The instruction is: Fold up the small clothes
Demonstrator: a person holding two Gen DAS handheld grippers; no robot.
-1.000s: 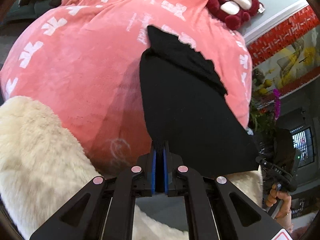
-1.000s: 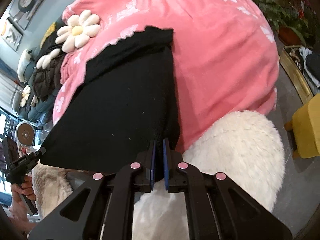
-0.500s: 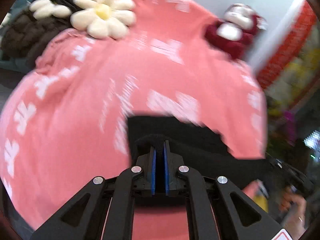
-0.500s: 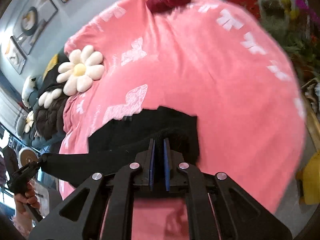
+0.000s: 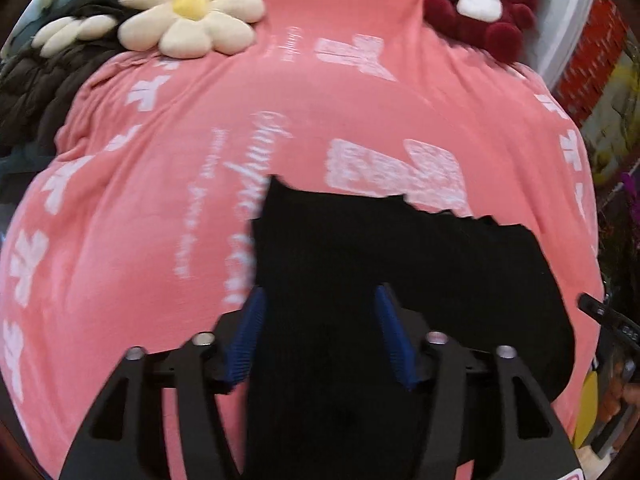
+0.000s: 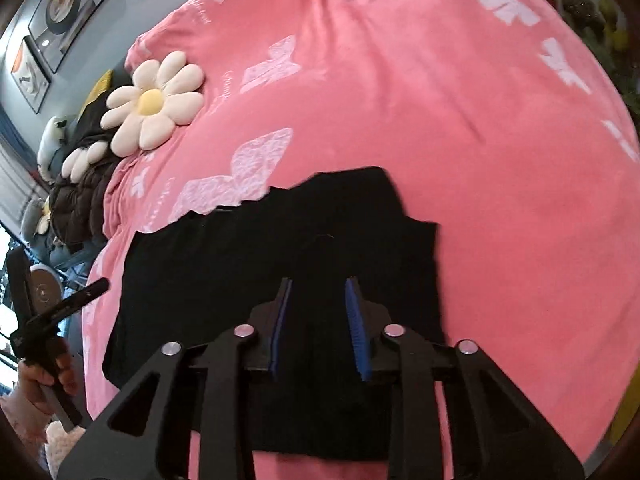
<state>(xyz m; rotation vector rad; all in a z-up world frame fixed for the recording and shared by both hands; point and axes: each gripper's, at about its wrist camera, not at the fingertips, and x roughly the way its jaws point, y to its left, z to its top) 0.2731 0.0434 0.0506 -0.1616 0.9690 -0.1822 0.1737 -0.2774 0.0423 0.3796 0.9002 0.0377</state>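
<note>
The left claw [image 5: 320, 332] points forward and down over the black garment [image 5: 400, 272], its blue pads spread wide with only cloth beneath. The right claw [image 6: 318, 316] sits likewise, parted, above the same garment [image 6: 248, 272], which lies flat on the pink blanket [image 6: 460, 140]. Ahead-left of both lies a daisy cushion [image 5: 188, 16]. Only the left view shows the red plush bear [image 5: 488, 4] whole, ahead-right; only the right view shows the left hand [image 6: 36, 376] gripping its handle.

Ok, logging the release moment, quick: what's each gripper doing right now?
Left gripper: jaws open, holding nothing, over the black garment.
Right gripper: jaws open, holding nothing, over the same garment.
</note>
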